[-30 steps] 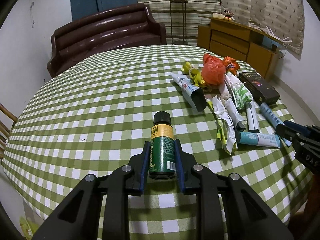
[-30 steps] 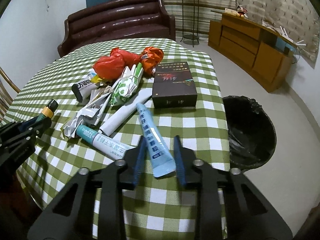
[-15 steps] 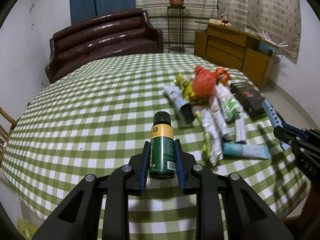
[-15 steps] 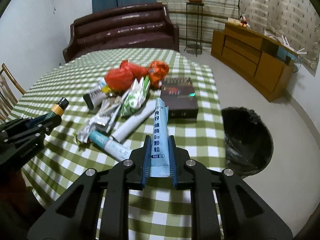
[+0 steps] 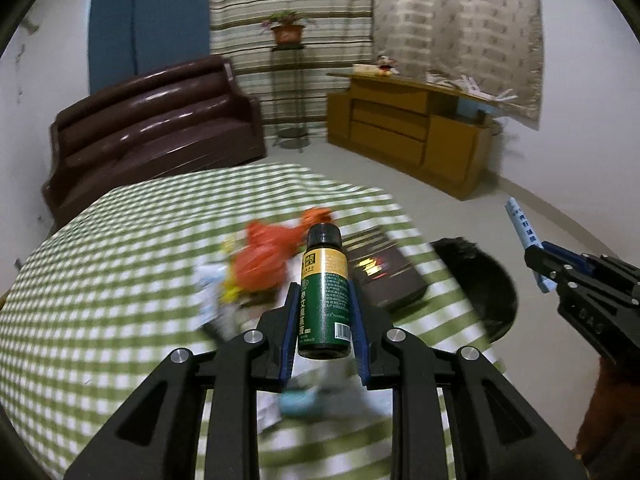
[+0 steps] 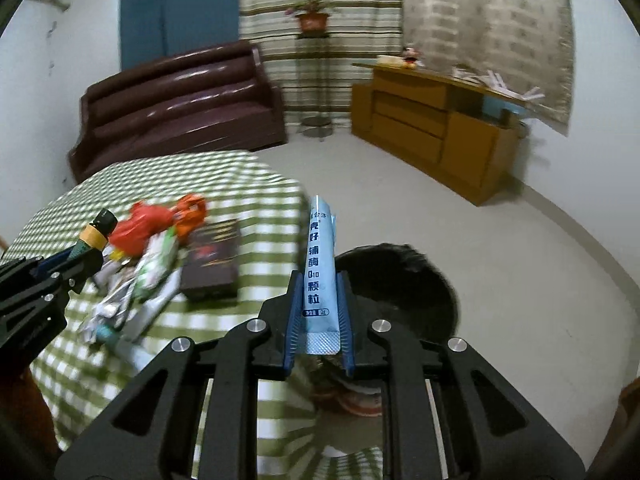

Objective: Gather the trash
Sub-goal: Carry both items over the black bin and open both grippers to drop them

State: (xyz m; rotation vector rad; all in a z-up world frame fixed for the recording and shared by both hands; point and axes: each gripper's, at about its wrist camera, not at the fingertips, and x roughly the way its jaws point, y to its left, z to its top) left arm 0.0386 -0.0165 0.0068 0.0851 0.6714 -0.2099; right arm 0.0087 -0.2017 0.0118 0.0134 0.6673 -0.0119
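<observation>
From my left gripper [image 5: 323, 322] I see the green-checked tabletop [image 5: 100, 288] spreading wide and bare to its left. Ahead of it the cloth's far edge curves round, with open grey floor [image 5: 460, 216] beyond, up to the brown sofa [image 5: 152, 136] and the wooden sideboard [image 5: 416, 136]. That gripper is clamped on a small green bottle [image 5: 324, 300], black cap pointing away, lifted clear of the cloth. Just past the bottle sit the blurred trash pile with its red plastic bag [image 5: 264, 260] and a dark box [image 5: 384, 276]. Right of the box the tabletop ends, and the black-lined trash bin [image 5: 484, 280] stands on the floor below the edge.

Further right, my right gripper [image 6: 319, 318] is closed on a light blue sachet [image 6: 320, 272], which sticks out forward between the pads. The bin [image 6: 400, 280] lies directly ahead of and below this gripper, off the tabletop's right edge, with open floor around it.
</observation>
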